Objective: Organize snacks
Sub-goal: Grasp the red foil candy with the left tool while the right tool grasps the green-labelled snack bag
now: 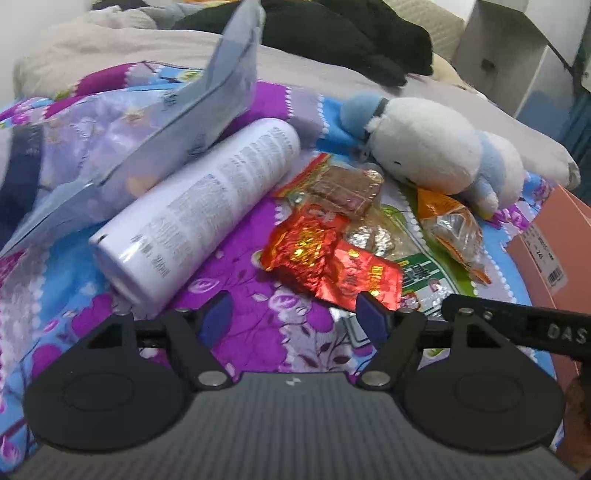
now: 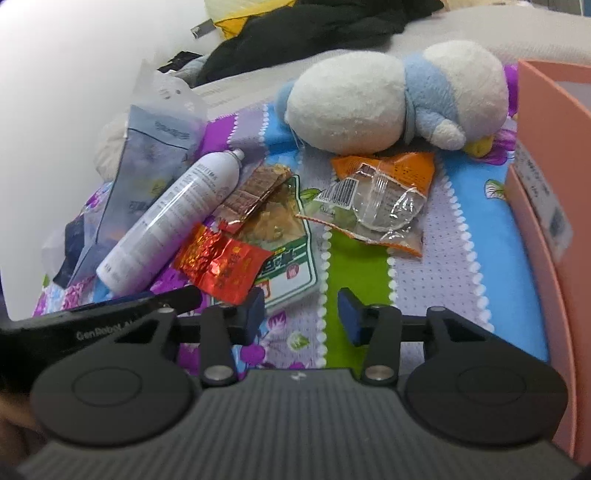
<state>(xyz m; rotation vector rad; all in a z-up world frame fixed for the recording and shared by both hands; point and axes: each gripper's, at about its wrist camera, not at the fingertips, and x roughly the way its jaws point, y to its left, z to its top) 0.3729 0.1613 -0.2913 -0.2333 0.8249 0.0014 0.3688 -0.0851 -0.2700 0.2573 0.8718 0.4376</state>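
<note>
Red foil snack just beyond left tool — jaws apart (empty), right tool likewise apart, beside it.

A bedroom at home: a flowered quilt covers a bed, with a plush toy and dark clothes lying on it.

Floral bedspread (bed), snack packets, spray can

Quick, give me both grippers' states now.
Left gripper: jaws open, holding nothing.
Right gripper: jaws open, nothing between them.
</note>
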